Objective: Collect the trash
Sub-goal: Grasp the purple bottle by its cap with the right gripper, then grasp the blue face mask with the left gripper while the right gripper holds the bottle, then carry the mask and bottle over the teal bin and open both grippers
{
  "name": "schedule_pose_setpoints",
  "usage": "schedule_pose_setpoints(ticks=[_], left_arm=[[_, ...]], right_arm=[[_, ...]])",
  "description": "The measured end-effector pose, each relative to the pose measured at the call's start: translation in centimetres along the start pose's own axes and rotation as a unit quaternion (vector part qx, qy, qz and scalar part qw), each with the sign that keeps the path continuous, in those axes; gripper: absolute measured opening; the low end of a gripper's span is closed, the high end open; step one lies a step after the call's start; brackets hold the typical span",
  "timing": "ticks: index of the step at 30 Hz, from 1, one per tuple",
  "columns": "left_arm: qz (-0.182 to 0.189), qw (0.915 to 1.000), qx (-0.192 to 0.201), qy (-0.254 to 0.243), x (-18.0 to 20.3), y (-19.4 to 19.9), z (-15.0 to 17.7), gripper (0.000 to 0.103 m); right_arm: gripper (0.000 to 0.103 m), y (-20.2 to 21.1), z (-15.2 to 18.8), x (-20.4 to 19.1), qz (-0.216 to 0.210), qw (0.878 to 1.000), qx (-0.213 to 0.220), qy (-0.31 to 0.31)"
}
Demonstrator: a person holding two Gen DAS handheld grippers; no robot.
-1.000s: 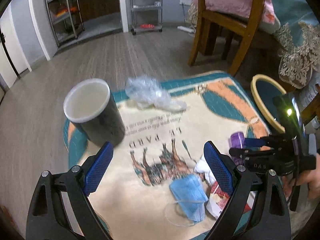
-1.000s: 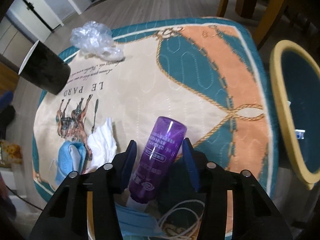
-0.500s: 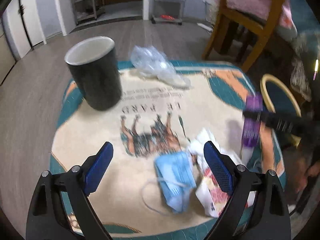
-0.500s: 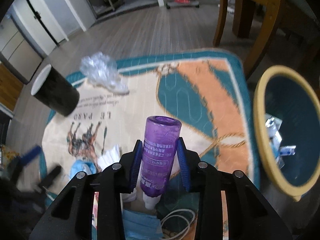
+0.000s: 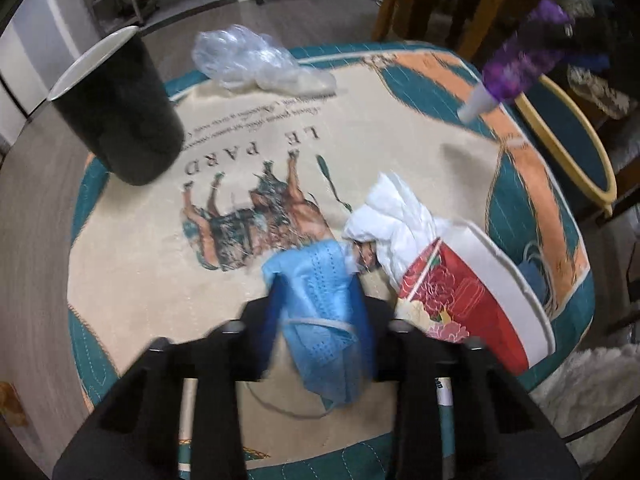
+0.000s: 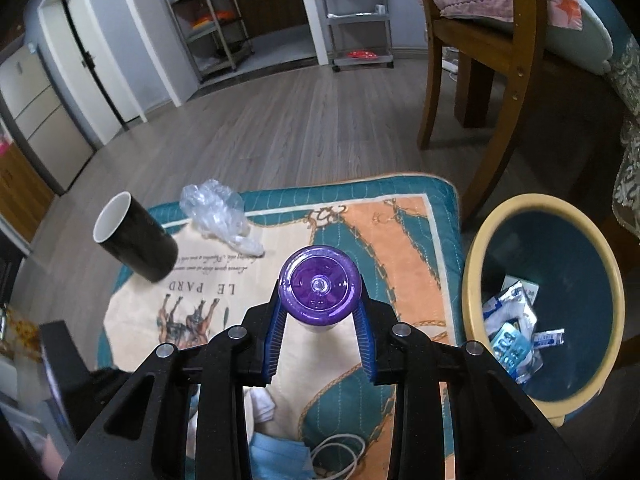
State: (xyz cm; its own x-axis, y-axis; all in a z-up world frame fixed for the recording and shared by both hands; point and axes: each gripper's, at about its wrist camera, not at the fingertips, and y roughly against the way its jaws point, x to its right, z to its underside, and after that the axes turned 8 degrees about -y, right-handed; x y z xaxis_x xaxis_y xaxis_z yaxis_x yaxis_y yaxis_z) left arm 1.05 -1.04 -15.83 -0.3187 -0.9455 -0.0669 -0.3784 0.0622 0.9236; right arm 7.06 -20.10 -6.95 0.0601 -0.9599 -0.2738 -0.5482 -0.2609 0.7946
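**Both grippers loaded over the mat**

Here the left gripper (image 5: 320,316) has its blue pads on either side of a blue mask (image 5: 324,312), and the jaws are closing on it; the pads look pressed into the folded cloth, though motion blur softens the edges. The mask lies on the mat (image 5: 140,272) near its front edge, with a loose ear loop trailing below it. Just right of the mask, touching or nearly so, sit a crumpled tissue (image 5: 396,216) and a tipped red paper cup (image 5: 472,296), so that side is crowded; to the left, bare mat runs open to a black mug (image 5: 124,120) at the far left corner. A clear plastic bag (image 5: 252,60) lies at the mat's far edge.

The right gripper (image 6: 320,320) is clamped on a purple bottle (image 6: 320,286), seen end-on, its jaws closing a little more. It hangs above the mat's orange part with open air around it. Beside the mat's right edge stands a bin (image 6: 472,280), yellow-rimmed, blue inside.

Only the right view looks into the bin, where white and blue wrappers (image 6: 512,332) lie at the bottom, and shows the chair (image 6: 504,92) legs just behind it. Only the left view shows the tissue and red cup clearly; there the bottle (image 5: 516,64) appears tilted, white nozzle down, at the upper right.

Both grippers point steeply downward, the left one lower and closer to the mat.
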Motion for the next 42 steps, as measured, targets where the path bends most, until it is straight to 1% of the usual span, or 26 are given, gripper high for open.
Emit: schedule_pose_setpoints(ticks=[2,5,9,14,19,22,27,32,39,42], left_arm=[[-0.004,0.9999,0.007,-0.009,0.2,0.3,-0.2,0.016],[-0.01,0.9994,0.032,-0.011,0.1,1.5,-0.8,0.012],[-0.016,0.9974,0.07,-0.006,-0.3,3.6,-1.9,0.012],[-0.03,0.9913,0.123,-0.035,0.5,6.6,-3.9,0.012],[-0.024,0.9873,0.15,-0.046,1.5,8.1,-5.6,0.012],[-0.021,0.9842,0.167,-0.055,2.4,9.1,-6.6,0.012],[-0.009,0.9816,0.182,-0.056,3.5,9.8,-7.7,0.012],[-0.015,0.979,0.188,-0.077,5.1,9.8,-8.7,0.012],[-0.003,0.977,0.191,-0.095,7.9,9.7,-10.1,0.012],[0.011,0.9759,0.194,-0.098,9.6,9.6,-11.2,0.012]], right_arm=[[0.034,0.1,0.0,0.0,0.003,1.0,0.004,0.001],[0.034,0.2,-0.1,0.0,0.006,1.0,0.008,0.002],[0.034,0.8,-0.3,-0.1,0.007,1.0,0.013,-0.001],[0.034,2.7,-1.0,0.2,-0.004,1.0,0.025,-0.013],[0.034,5.2,-1.8,0.7,-0.002,0.999,0.052,-0.016],[0.034,6.8,-2.4,1.9,-0.007,0.998,0.06,-0.036],[0.034,9.3,-3.6,4.6,-0.005,0.994,0.082,-0.069],[0.034,11.2,-4.5,7.7,-0.005,0.99,0.1,-0.105],[0.034,12.3,-5.3,11.4,0.016,0.985,0.114,-0.13],[0.034,12.4,-5.4,13.0,0.027,0.983,0.116,-0.138]])
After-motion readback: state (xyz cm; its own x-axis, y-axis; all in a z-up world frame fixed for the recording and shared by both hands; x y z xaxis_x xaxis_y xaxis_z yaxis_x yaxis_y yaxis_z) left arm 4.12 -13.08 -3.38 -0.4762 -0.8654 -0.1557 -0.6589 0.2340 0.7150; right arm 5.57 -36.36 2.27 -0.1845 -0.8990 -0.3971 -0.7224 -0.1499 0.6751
